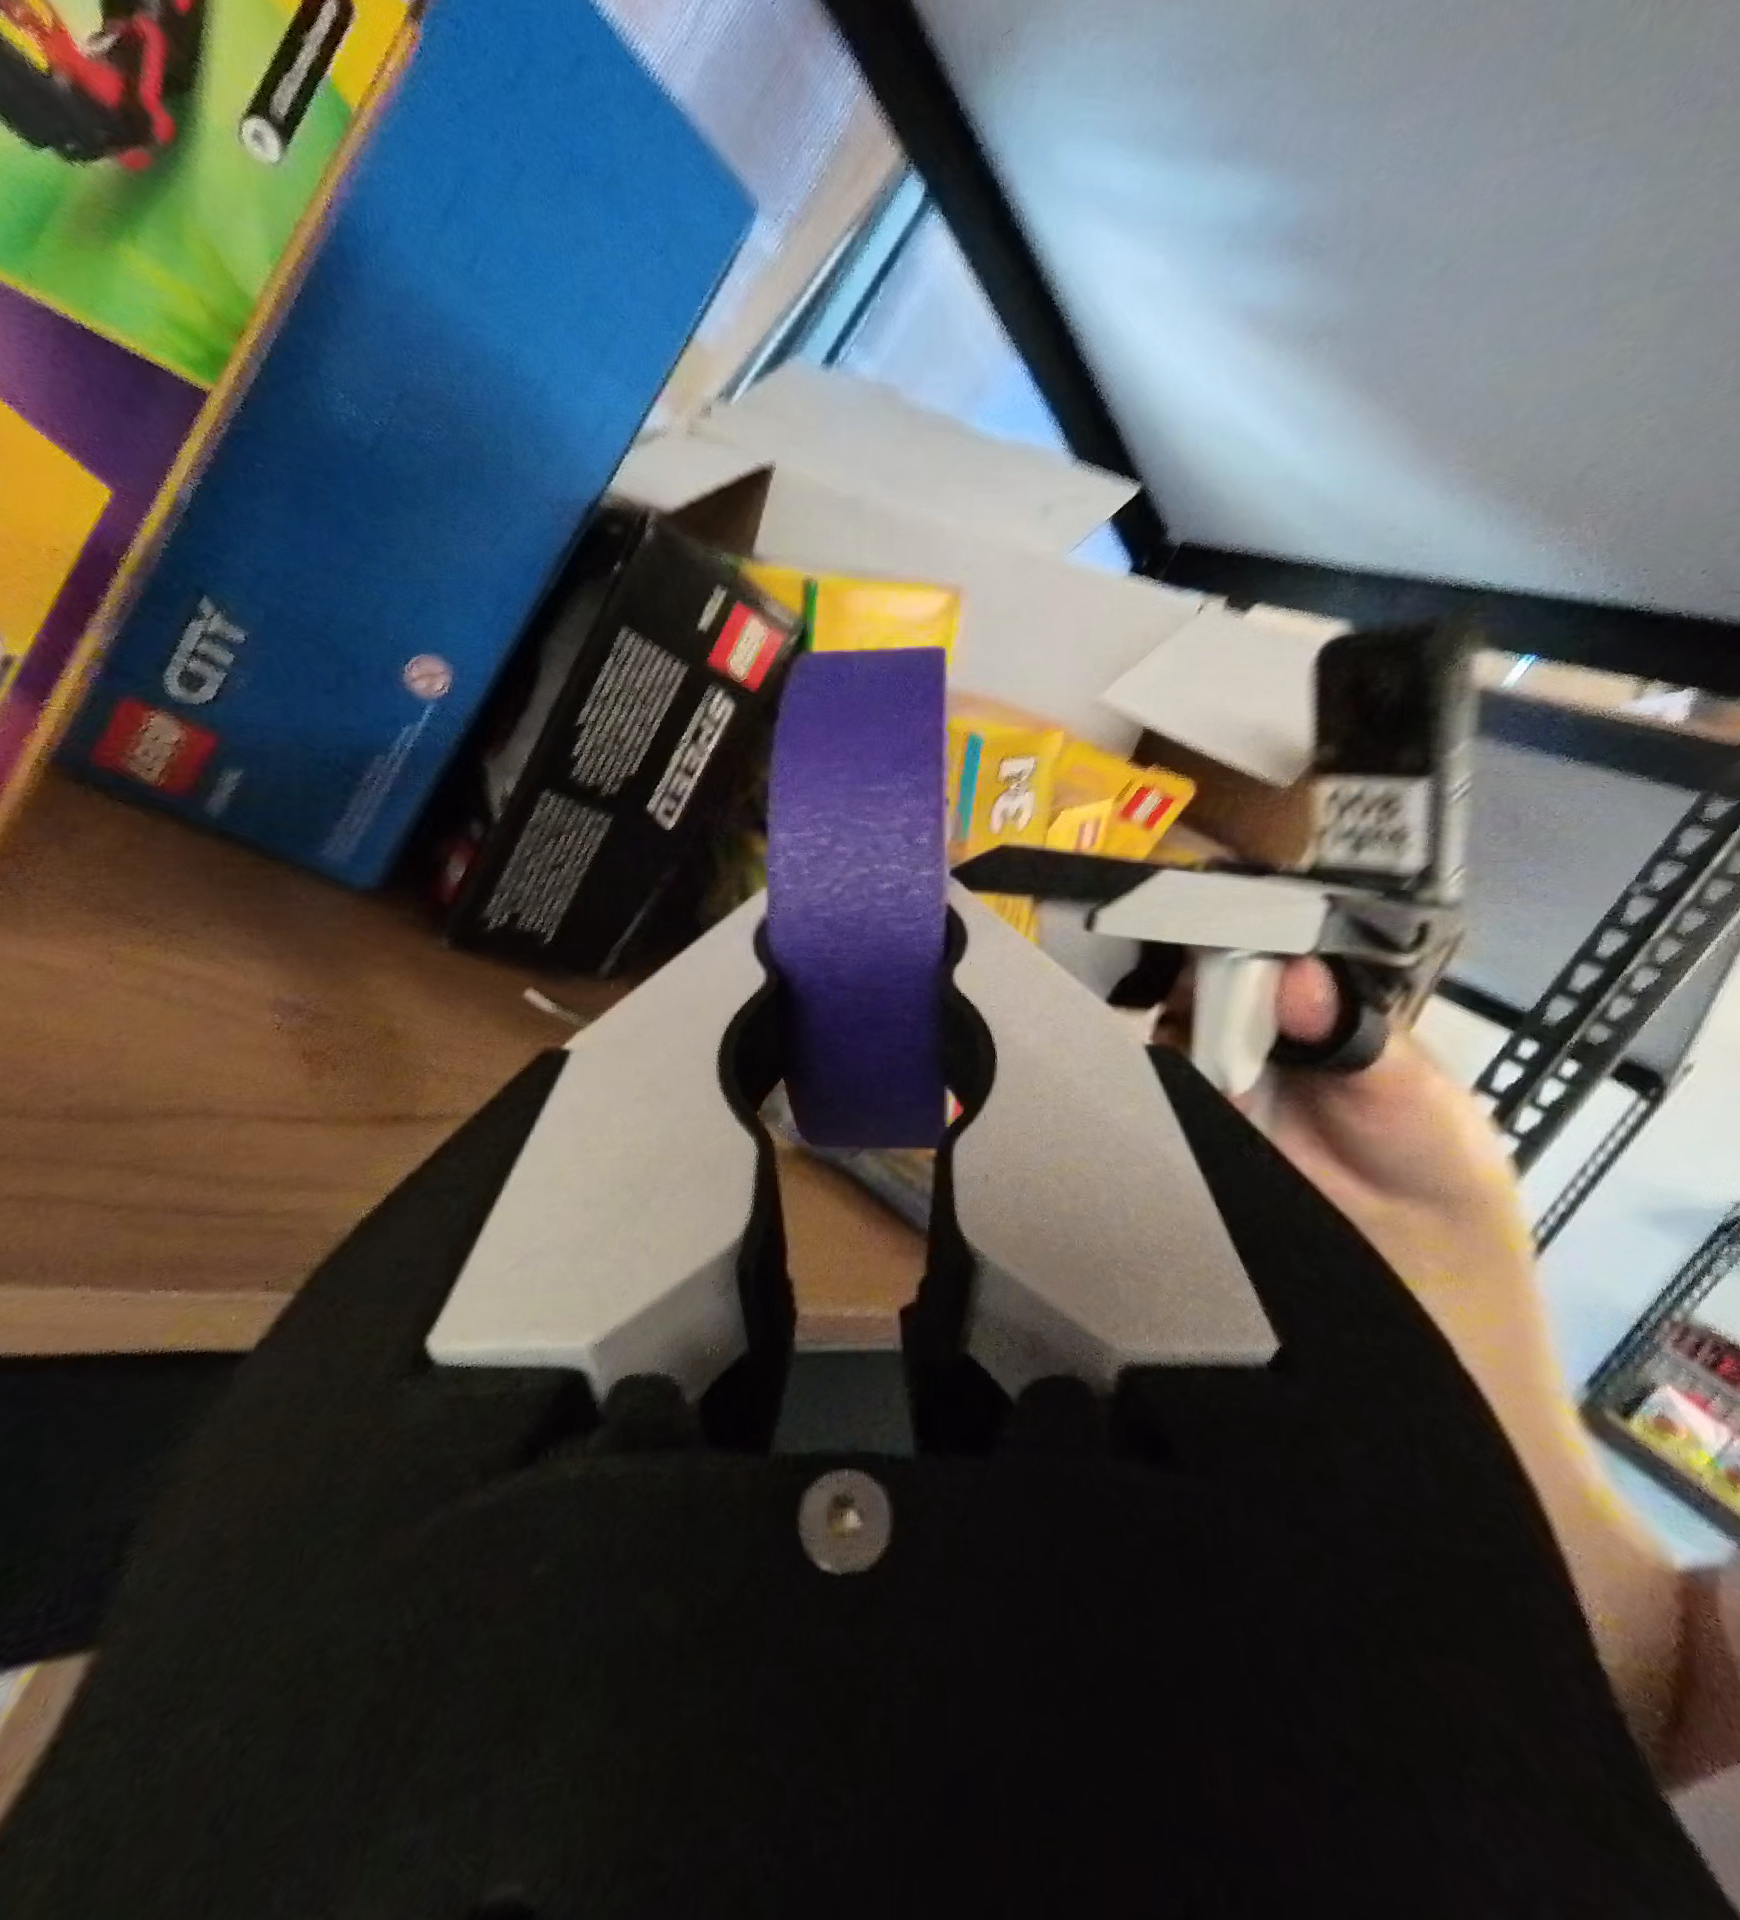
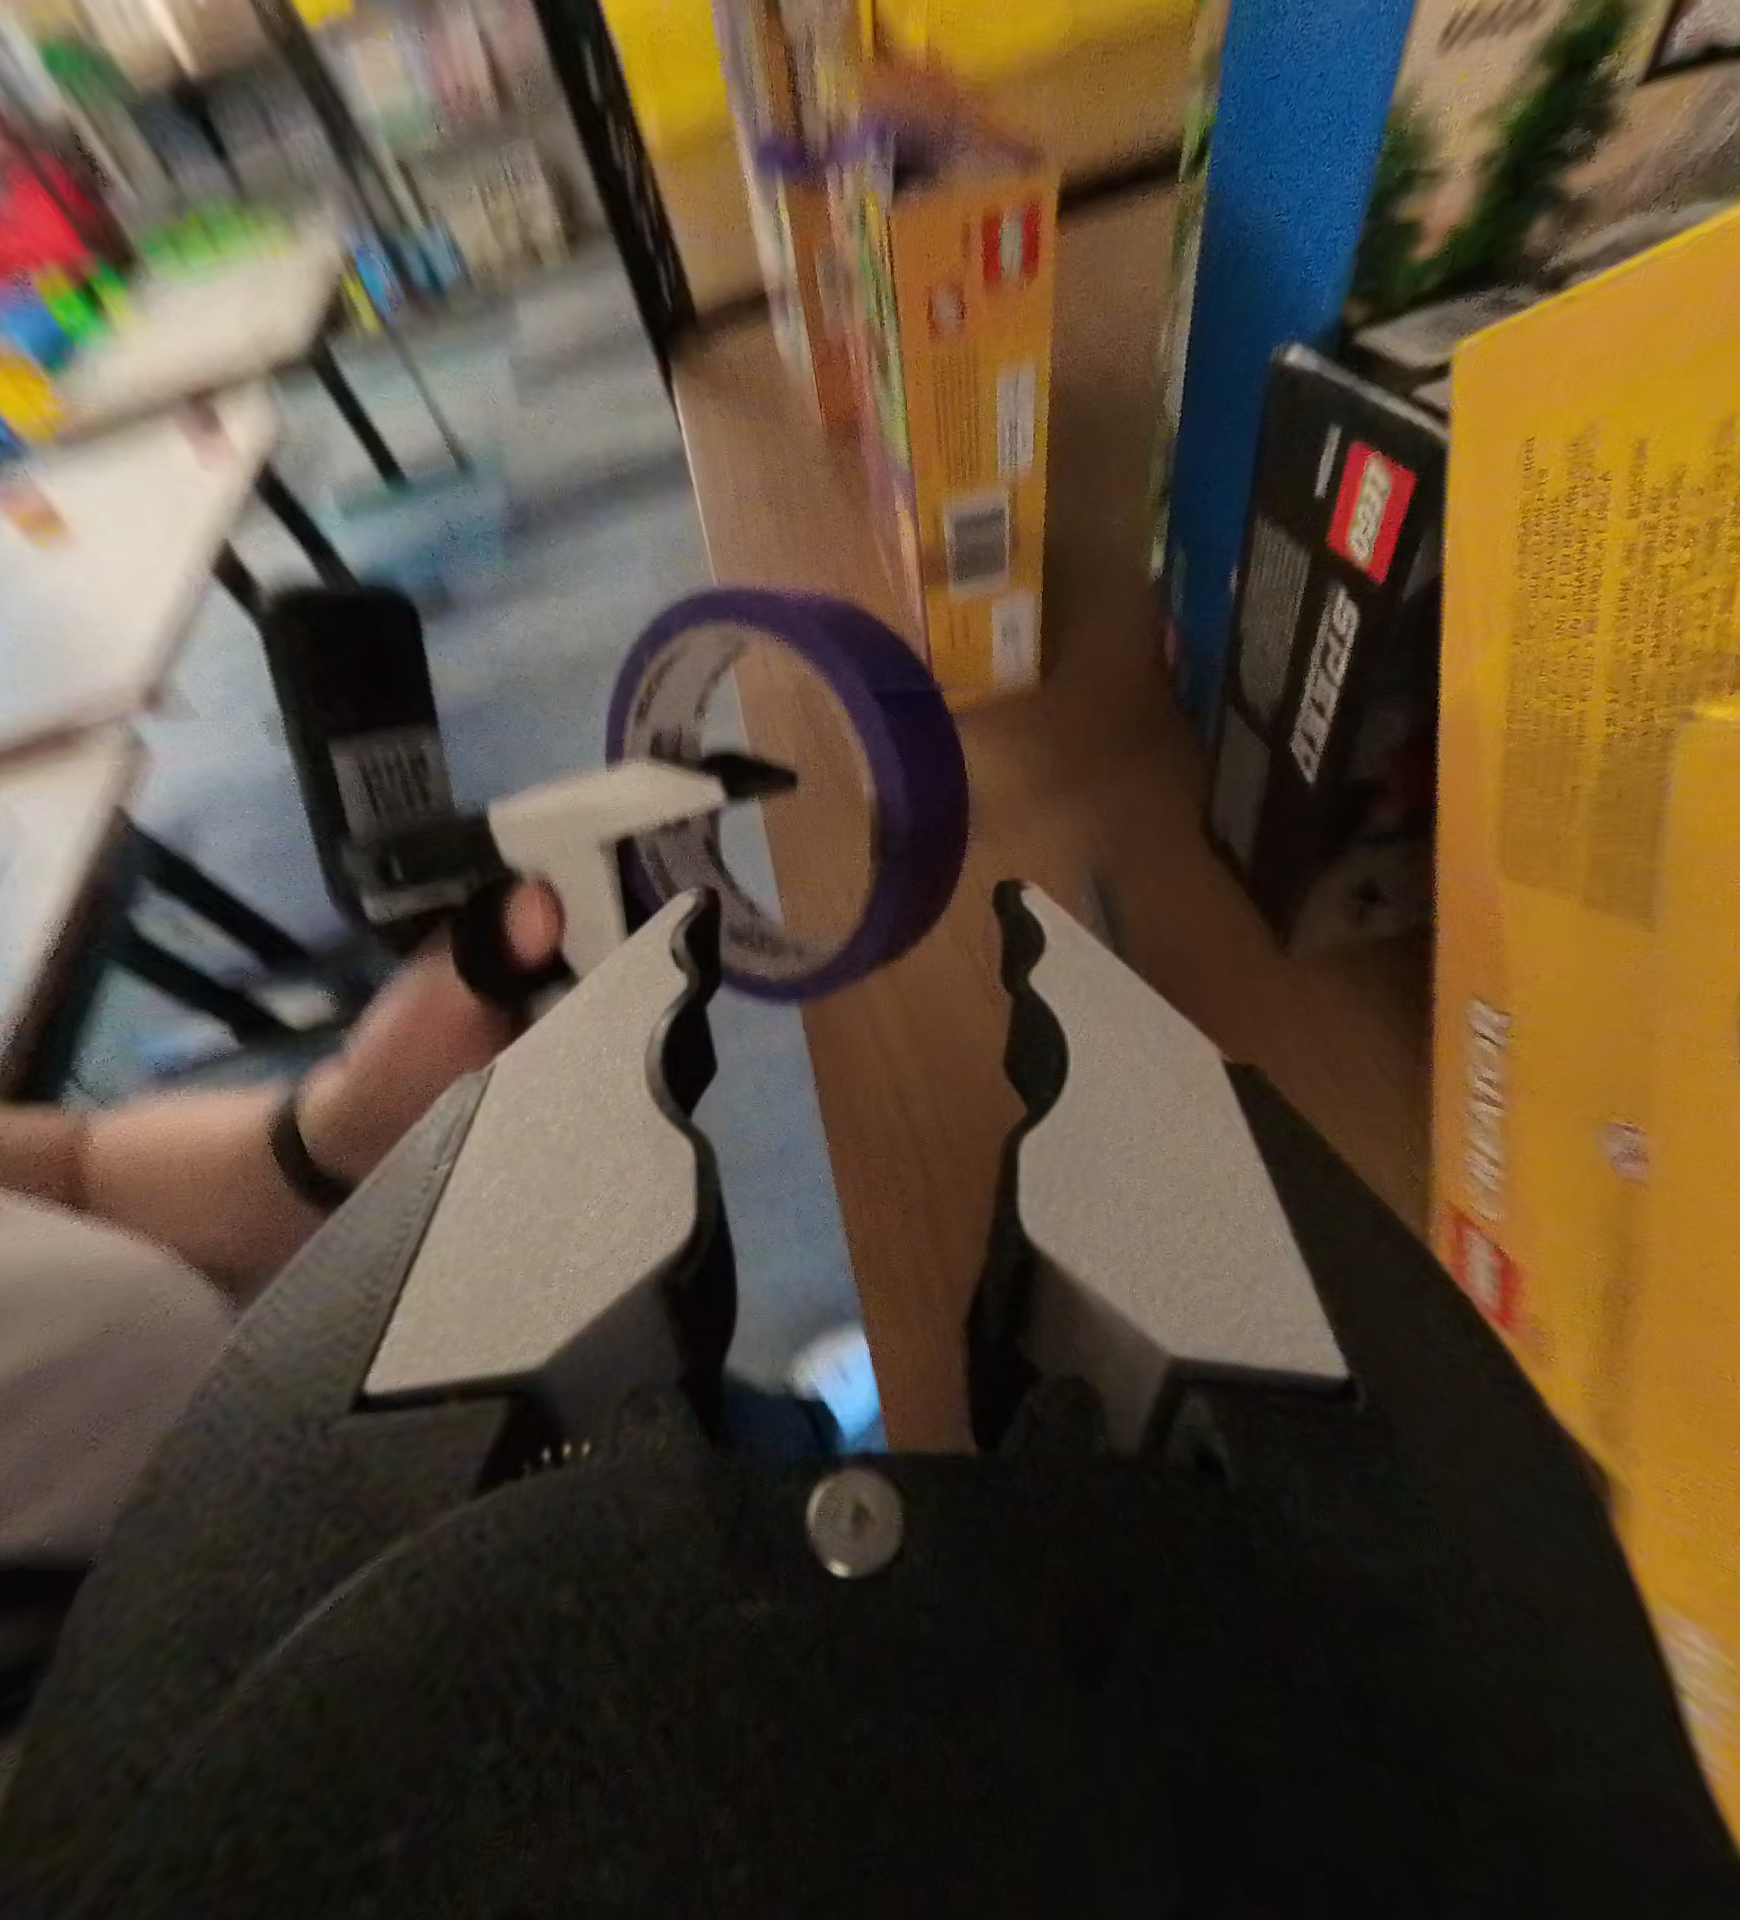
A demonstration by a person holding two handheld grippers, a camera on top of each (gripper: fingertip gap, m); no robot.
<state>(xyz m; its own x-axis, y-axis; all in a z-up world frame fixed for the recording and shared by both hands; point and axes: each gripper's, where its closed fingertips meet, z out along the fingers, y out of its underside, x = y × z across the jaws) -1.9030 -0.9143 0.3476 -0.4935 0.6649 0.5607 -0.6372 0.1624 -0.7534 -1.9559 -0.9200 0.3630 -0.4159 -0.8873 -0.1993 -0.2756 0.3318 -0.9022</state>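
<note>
Left wrist view: left hand-held gripper [image 1: 858,997] clamps an upright purple tape roll [image 1: 858,894] above the wooden counter [image 1: 170,1091]. Right hand-held gripper [image 2: 850,914], at 3 o'clock, gapes wide, empty, beside boxed toy sets [image 2: 1614,727].

One roll of purple tape [image 1: 858,894] sits at frame centre, and two grippers show: the left gripper [image 1: 855,935] low centre, the right gripper [image 1: 1011,873] at mid right. Boxes are partly hidden, so their number cannot be told.
</note>
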